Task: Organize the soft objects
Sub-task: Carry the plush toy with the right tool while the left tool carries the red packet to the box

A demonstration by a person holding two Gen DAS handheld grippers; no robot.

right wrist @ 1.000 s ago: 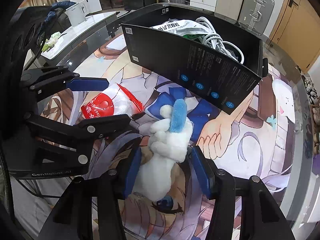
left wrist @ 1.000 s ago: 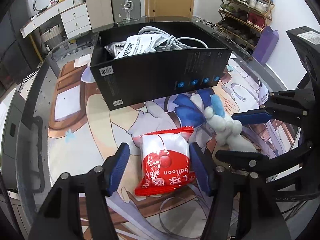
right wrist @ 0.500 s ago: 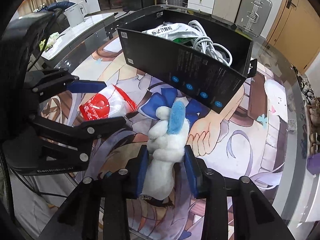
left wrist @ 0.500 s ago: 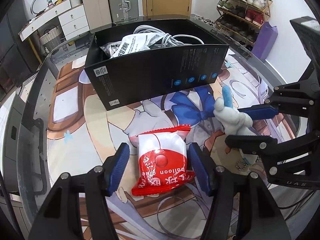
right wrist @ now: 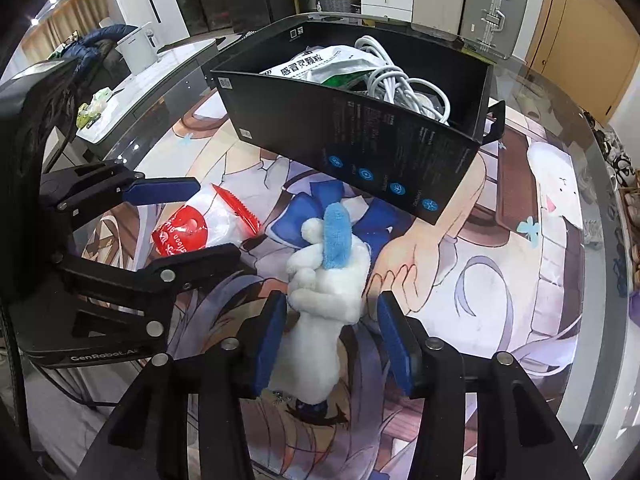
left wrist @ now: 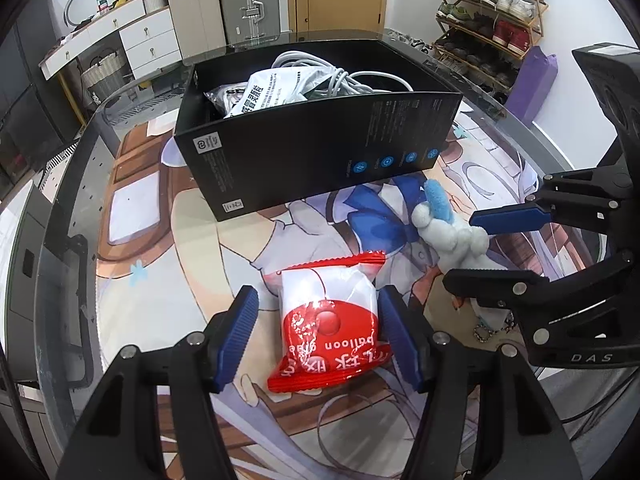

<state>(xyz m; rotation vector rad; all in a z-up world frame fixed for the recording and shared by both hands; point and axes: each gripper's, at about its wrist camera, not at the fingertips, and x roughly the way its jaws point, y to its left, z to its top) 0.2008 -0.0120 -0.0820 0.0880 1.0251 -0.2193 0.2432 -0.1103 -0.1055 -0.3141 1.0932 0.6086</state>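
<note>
A red and white snack packet (left wrist: 328, 320) lies flat on the printed mat. My left gripper (left wrist: 318, 320) is open around it, with a gap at the left pad. To its right a white plush toy with a blue ear (right wrist: 324, 296) rests on the mat between the fingers of my right gripper (right wrist: 332, 320). The right jaws are opening, and the right pad stands clear of the plush. In the left wrist view the plush (left wrist: 452, 236) shows between the right gripper's fingers (left wrist: 508, 216). The packet (right wrist: 200, 224) and left gripper (right wrist: 218, 220) appear in the right wrist view.
A black open box (left wrist: 312, 160) stands just beyond both objects, holding white cables (right wrist: 400, 76) and a white pouch (left wrist: 260, 100). The round glass table's rim (left wrist: 68, 184) curves along the left. Suitcases, drawers and a shoe rack stand past the table.
The right gripper squeezed in on the plush half a second ago and has since spread wider. The plush shifted slightly right in the left wrist view. The left gripper and packet stayed put.
</note>
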